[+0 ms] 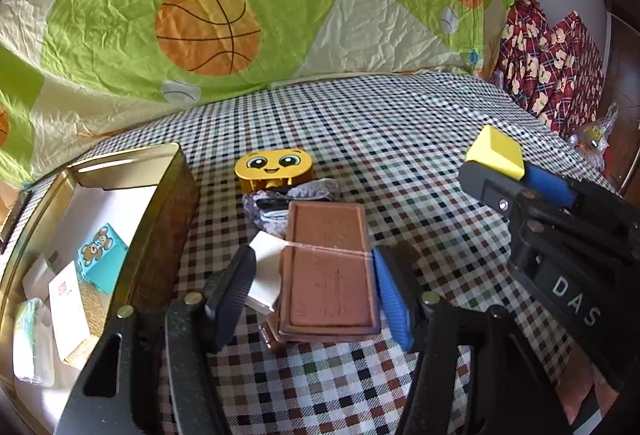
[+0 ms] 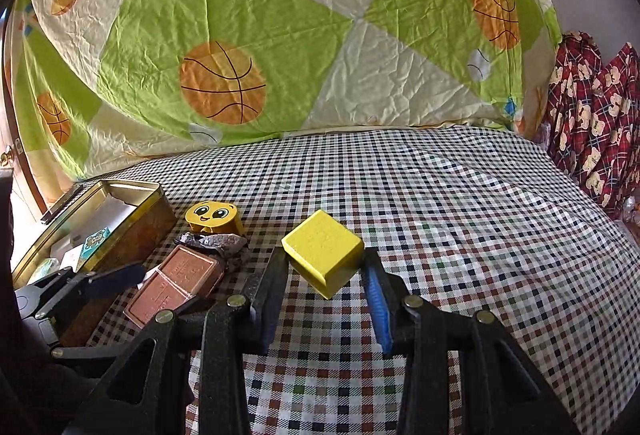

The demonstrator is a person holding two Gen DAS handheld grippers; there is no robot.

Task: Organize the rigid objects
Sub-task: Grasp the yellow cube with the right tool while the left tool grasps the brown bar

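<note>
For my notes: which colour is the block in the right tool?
Plain yellow block; right wrist view shows it best.

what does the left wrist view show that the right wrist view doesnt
Only the left wrist view shows the white box beside the brown tin and the left gripper straddling that tin. Only the right wrist view shows the right gripper from behind, with the door knob far left. Both show the brown tin, yellow block, smiley box and gold tin.

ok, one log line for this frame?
left gripper: around brown box | right gripper: holds yellow block | tin: open
</note>
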